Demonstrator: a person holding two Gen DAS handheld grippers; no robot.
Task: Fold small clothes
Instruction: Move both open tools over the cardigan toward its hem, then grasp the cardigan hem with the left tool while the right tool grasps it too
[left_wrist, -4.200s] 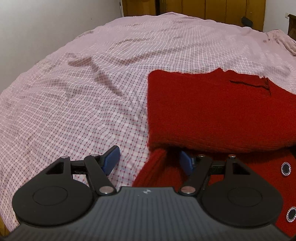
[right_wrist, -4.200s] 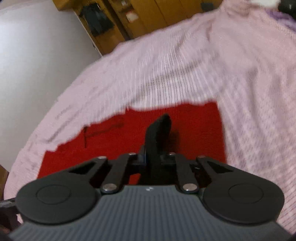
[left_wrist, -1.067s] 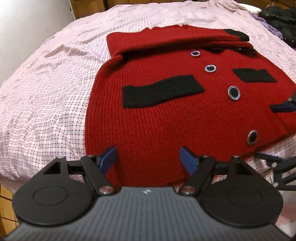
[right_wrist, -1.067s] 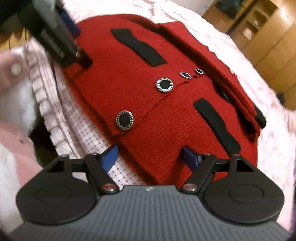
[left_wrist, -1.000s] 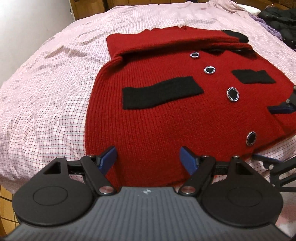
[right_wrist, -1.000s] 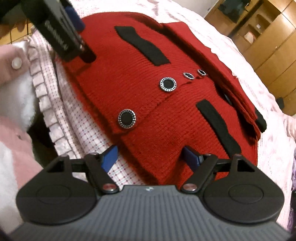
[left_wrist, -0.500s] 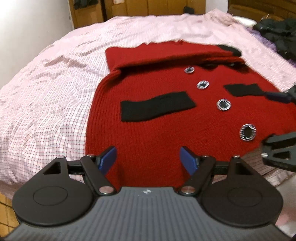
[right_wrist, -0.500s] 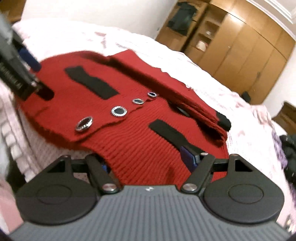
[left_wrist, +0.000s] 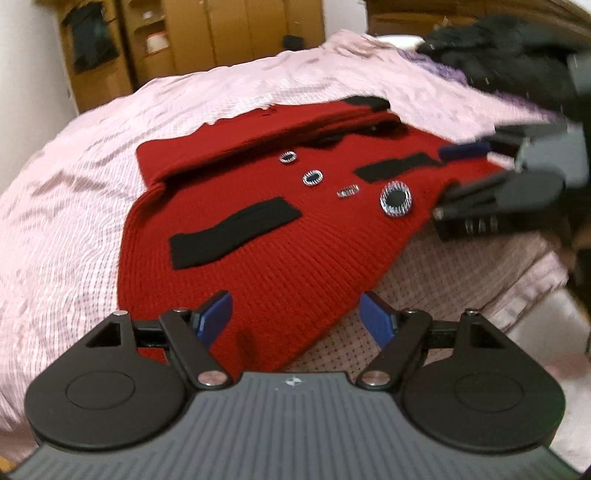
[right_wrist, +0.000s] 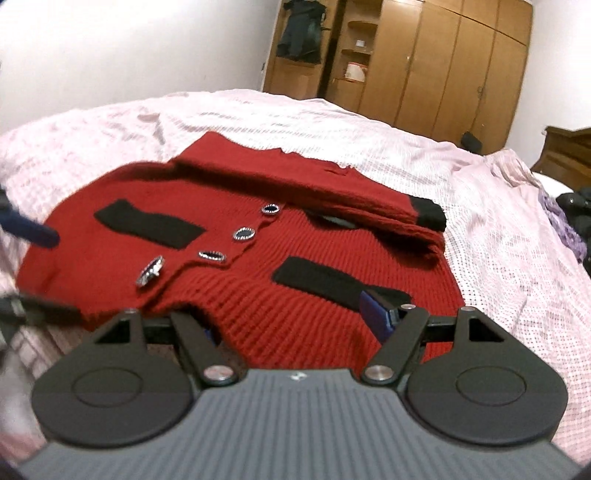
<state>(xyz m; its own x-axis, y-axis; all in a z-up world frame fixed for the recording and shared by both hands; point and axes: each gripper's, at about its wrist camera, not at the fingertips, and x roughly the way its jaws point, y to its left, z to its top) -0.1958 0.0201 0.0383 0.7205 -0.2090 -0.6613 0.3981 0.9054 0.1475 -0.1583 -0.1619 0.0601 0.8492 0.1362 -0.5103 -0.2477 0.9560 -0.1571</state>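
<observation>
Red knit cardigan (left_wrist: 280, 236) w/ black trim lies on pink checked bed sheet (left_wrist: 66, 221), near hem lifted off it. L gripper (left_wrist: 295, 317) jaws wide, hem corner between, no grip seen. R gripper (right_wrist: 295, 317) jaws just closed a little, hem edge between; grip unclear.

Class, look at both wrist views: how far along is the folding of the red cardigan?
Done: the sleeves lie folded across the top of the red cardigan, ending at a black cuff. In hand: its near hem looks raised off the checked sheet, between the jaws of the left gripper and right gripper. Left: carrying that hem up over the buttons.
</observation>
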